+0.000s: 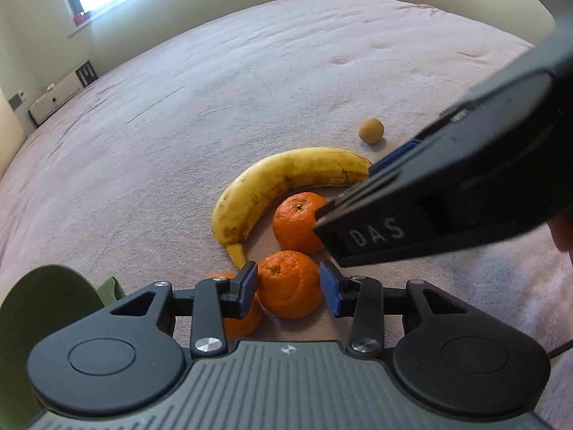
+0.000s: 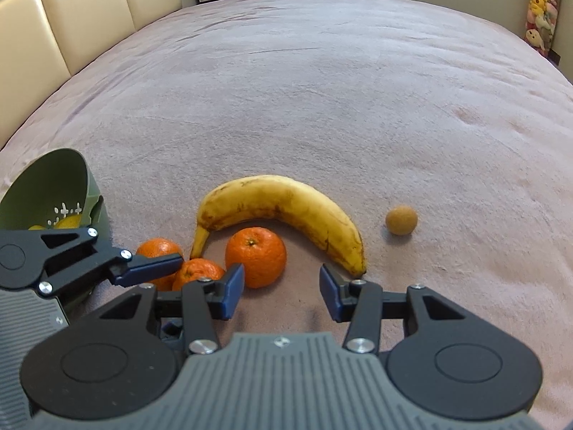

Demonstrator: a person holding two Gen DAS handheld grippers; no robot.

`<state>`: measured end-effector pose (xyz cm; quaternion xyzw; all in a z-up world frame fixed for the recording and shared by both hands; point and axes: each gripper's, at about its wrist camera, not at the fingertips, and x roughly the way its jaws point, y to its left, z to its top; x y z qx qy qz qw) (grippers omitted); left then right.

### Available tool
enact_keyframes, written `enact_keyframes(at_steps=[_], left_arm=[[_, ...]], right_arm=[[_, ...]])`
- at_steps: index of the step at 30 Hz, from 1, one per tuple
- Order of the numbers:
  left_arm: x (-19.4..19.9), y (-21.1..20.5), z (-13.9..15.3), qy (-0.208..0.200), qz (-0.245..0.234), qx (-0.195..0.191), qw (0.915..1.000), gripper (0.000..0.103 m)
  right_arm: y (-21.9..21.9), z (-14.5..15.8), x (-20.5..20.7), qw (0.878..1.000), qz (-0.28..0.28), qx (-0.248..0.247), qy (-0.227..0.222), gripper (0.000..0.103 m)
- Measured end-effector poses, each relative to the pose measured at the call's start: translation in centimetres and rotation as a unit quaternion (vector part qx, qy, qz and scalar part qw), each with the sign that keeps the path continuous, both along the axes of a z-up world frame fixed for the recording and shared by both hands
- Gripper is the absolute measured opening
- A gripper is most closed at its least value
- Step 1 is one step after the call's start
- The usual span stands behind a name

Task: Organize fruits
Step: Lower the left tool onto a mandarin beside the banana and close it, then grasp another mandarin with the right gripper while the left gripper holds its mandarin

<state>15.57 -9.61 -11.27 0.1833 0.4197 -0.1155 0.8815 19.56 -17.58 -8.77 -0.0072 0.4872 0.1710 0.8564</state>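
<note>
We are closing the left gripper [image 1: 288, 288] around a firm, light, bruisable mandarin [image 1: 289, 284] on the bed [image 1: 250, 82], pads at its widest sides, not visibly pressing; the right gripper [image 2: 282, 294], at its 3 o'clock, is hanging released.

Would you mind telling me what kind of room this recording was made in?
Most likely a bedroom: the fruit lies on a wide bed under a pinkish blanket, with a padded cream headboard beside it and plush toys hanging on the far wall.
</note>
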Motion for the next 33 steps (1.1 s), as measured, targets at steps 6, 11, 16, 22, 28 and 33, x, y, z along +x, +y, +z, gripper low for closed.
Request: enact_keyframes(at_steps=[6,11,16,22,28,33], left_arm=[[0.0,0.1,-0.7,0.012,-0.012,0.003,0.9998,0.058],[-0.3,0.0,-0.9,0.011,-0.014,0.002,0.9998,0.052],[-0.3,0.9,0.2,0.003,0.018,-0.017,0.9997,0.050],[0.1,3.2,3.2,0.040,0.057,-0.092,0.9934,0.050],[-0.1,4.4,4.5,0.072,0.082,-0.109,0.9881,0.050],[-0.5,5.5,4.8,0.103,0.101,-0.128,0.9813,0.050]], right_arm=[[0.1,-0.4,0.3,1.000,0.001,0.015,0.007,0.045],[-0.2,-0.6,0.4,1.000,-0.007,0.023,0.012,0.045],[0.0,-0.7,0.6,1.000,-0.006,0.026,0.014,0.045],[0.6,-0.8,0.9,1.000,0.003,0.027,0.015,0.045],[1.0,-1.3,1.4,0.999,0.005,0.026,0.022,0.045],[1.7,-1.8,1.5,0.999,0.013,0.018,0.026,0.045]])
